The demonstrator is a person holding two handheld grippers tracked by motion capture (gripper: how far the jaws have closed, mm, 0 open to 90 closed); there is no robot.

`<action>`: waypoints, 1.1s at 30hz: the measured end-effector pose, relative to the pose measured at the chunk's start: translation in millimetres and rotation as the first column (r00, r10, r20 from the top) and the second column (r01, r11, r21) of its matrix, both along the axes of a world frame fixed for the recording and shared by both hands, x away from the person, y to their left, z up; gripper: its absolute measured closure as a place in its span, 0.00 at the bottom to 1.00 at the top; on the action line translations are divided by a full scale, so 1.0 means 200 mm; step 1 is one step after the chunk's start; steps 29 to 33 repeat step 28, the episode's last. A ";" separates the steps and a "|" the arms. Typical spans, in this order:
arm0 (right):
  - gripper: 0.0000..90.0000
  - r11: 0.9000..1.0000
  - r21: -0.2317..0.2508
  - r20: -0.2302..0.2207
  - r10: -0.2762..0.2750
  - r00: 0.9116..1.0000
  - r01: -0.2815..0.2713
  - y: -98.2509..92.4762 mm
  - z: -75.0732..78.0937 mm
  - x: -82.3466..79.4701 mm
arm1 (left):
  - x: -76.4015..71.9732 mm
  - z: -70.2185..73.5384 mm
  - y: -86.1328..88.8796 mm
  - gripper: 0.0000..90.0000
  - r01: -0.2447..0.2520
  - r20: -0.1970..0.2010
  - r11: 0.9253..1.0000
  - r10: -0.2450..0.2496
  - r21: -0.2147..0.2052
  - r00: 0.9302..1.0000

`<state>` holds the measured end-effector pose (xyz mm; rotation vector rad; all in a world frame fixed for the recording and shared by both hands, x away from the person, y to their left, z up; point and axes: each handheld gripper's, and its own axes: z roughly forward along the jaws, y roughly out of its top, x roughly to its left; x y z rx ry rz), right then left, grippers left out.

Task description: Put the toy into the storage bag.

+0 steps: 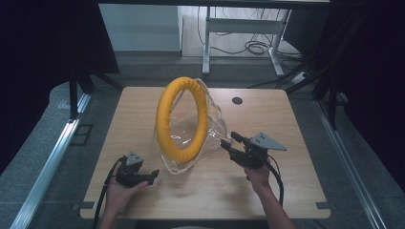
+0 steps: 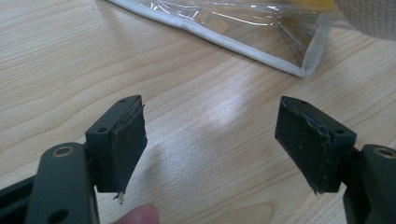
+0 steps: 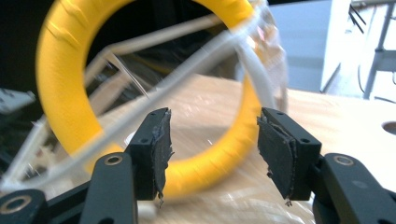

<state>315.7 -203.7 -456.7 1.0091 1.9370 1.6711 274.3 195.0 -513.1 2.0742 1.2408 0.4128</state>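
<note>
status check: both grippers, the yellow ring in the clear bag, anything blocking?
Left gripper jaws open, nothing between them, low over table. Right gripper jaws open at clear bag. Yellow ring upright inside bag. Nothing in the way.

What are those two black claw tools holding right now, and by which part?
Nothing is held. The left gripper rests open over bare table. The right gripper is open just short of the clear bag with the yellow ring.

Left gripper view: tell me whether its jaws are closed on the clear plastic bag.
No. The left gripper has its jaws wide apart over bare wood, and the clear plastic bag lies beyond them, untouched.
</note>
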 end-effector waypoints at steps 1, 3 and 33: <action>0.49 1.000 -0.008 -0.005 -0.007 1.000 0.007 -0.02 -0.01 0.00 | 0.00 0.00 0.00 0.27 0.001 -0.001 1.000 -0.001 0.001 1.000; 0.49 1.000 -0.017 -0.015 -0.018 1.000 0.018 -0.06 -0.04 0.00 | 0.00 0.00 0.00 0.27 0.002 -0.002 1.000 -0.002 0.001 1.000; 0.50 0.997 -0.053 -0.084 -0.068 0.994 0.064 -0.22 -0.19 -0.03 | 0.00 0.00 -0.01 0.27 0.002 0.000 1.000 -0.002 0.003 1.000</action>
